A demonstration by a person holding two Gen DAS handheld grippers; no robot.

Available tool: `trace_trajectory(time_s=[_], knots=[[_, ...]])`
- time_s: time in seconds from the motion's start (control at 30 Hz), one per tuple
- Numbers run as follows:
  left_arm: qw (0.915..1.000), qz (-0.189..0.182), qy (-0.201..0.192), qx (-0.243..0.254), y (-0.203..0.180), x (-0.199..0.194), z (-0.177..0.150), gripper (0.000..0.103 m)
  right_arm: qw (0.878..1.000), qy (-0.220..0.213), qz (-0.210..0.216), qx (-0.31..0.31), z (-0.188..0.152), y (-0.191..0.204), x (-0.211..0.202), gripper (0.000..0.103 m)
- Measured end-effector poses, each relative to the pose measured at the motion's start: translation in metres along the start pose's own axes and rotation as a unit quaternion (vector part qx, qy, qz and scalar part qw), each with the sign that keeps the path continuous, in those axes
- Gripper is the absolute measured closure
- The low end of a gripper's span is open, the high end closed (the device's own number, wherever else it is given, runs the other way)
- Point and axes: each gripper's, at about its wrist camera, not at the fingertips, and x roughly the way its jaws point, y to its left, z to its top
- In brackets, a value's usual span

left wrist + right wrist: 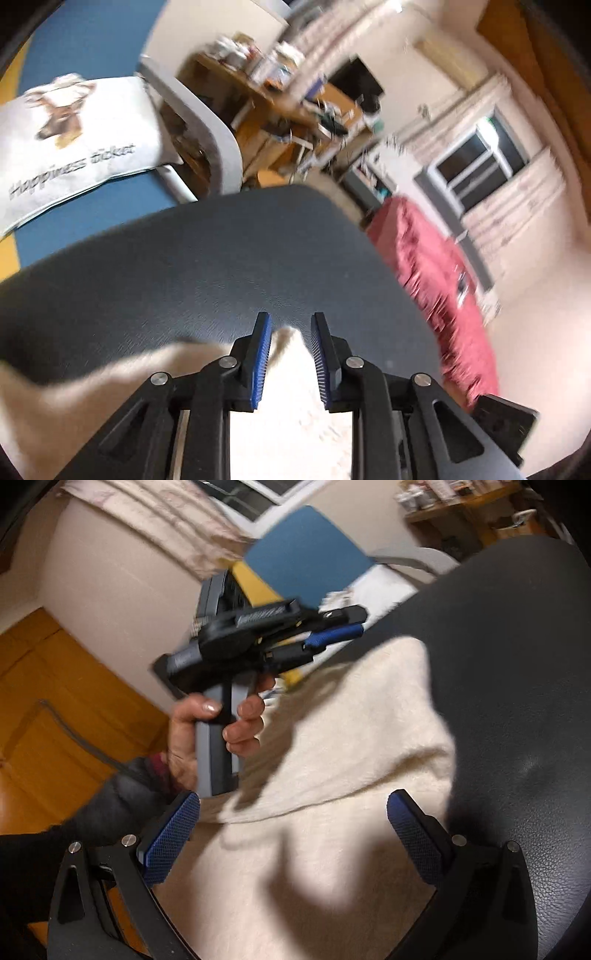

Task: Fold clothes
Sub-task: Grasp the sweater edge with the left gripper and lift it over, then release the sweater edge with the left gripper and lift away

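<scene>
Left claw [290, 356]: jaws apart, cream garment [288, 424] lying loose between them, not pinched. Right claw [293, 834]: wide open, empty, hovering above same garment [332, 794]. Garment draped over dark padded surface [221, 251], one flap turned over; fold judged partly done, final folds and stacking left. Beyond left claw, upper left: folded white shirt [74, 147] on blue surface [110, 206], judged finished. Print reads "Happiness ticket" [70, 170].

Wrist views close over shared garment [288, 417]
</scene>
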Motion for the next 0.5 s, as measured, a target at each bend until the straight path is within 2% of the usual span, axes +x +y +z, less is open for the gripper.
trace_trajectory(time_s=[0.1,0.23,0.3,0.37,0.43,0.5], knots=[[0.9999,-0.009,-0.004,-0.008,0.002,-0.015,-0.026,0.081,0.998,0.012,0.021,0.054,0.008,-0.011,0.004,0.000],[0.9996,0.006,0.020,-0.017,0.014,-0.013,-0.066,0.081,0.989,-0.013,0.011,0.148,0.020,-0.035,0.025,0.000],[0.9993,0.024,0.030,-0.003,0.015,-0.012,-0.082,0.083,0.982,-0.041,0.009,0.184,0.027,-0.044,0.031,0.000],[0.9996,0.023,0.018,0.004,0.018,-0.014,-0.091,0.086,0.974,-0.091,-0.007,0.208,0.034,-0.049,0.031,0.000],[0.9995,0.026,0.014,0.004,0.018,-0.014,-0.093,0.090,0.960,-0.145,-0.019,0.239,0.033,-0.058,0.022,0.000],[0.9992,0.033,0.017,0.012,0.015,-0.013,-0.093,0.090,0.946,-0.178,-0.007,0.270,0.029,-0.067,0.007,0.000]])
